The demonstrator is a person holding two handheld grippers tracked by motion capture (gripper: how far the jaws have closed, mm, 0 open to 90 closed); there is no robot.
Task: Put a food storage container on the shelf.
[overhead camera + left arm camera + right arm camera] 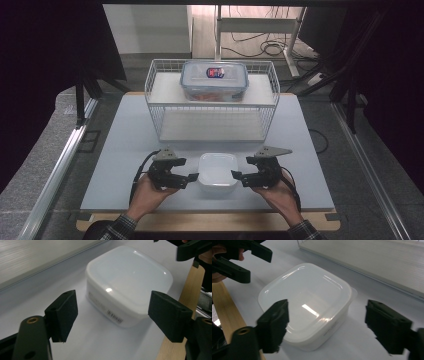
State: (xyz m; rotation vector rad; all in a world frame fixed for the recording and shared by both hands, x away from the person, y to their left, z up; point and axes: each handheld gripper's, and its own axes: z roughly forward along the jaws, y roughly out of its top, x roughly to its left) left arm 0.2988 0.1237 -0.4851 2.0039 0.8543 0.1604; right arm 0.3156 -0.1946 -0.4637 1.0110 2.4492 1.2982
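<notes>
Evidently both tongs, left and right, stand open flanking the empty white tub, poised to lift it off the worktop.

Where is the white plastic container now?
In the high view, the white container sits on the table's near edge, between the left gripper and right gripper, before the wire basket.

White tub, black claws, blue-rimmed clear box, plaid sleeves.
</notes>
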